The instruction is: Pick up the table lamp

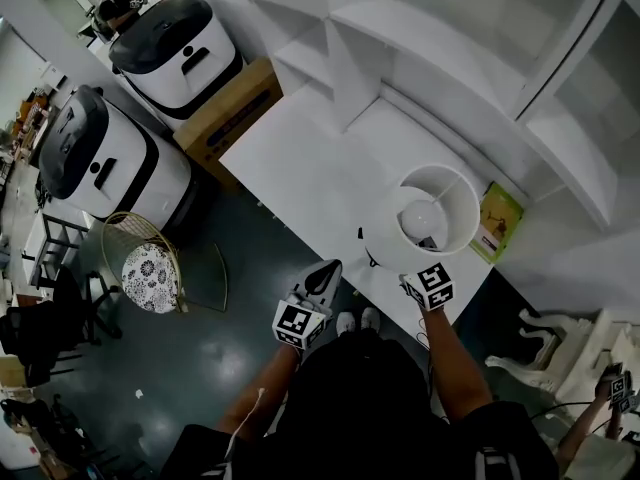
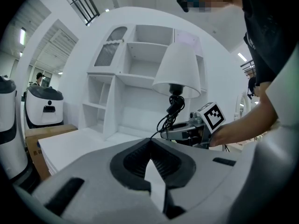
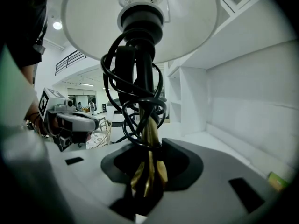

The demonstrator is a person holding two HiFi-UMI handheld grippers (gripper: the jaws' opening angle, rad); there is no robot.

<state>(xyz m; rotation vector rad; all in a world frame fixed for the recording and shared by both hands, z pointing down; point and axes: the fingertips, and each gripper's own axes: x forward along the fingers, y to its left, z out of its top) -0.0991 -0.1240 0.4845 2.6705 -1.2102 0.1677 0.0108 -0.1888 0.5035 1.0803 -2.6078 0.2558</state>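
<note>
The table lamp has a white shade (image 1: 432,218), a brass stem (image 3: 149,139) and a black cord (image 3: 128,101) coiled round the stem. My right gripper (image 3: 148,174) is shut on the stem's lower end, under the shade (image 3: 140,17). In the head view the right gripper (image 1: 427,280) sits at the table's front edge, below the shade. The left gripper view shows the lamp (image 2: 177,71) held upright over the right gripper (image 2: 187,132). My left gripper (image 1: 322,278) (image 2: 150,146) hovers to the lamp's left, shut and holding nothing. The lamp's base is hidden.
The white table (image 1: 320,158) backs onto a white shelf unit (image 1: 450,28). A green booklet (image 1: 497,221) lies right of the lamp. On the floor at left are two white machines (image 1: 175,43), a cardboard box (image 1: 230,108) and a wire chair (image 1: 150,263).
</note>
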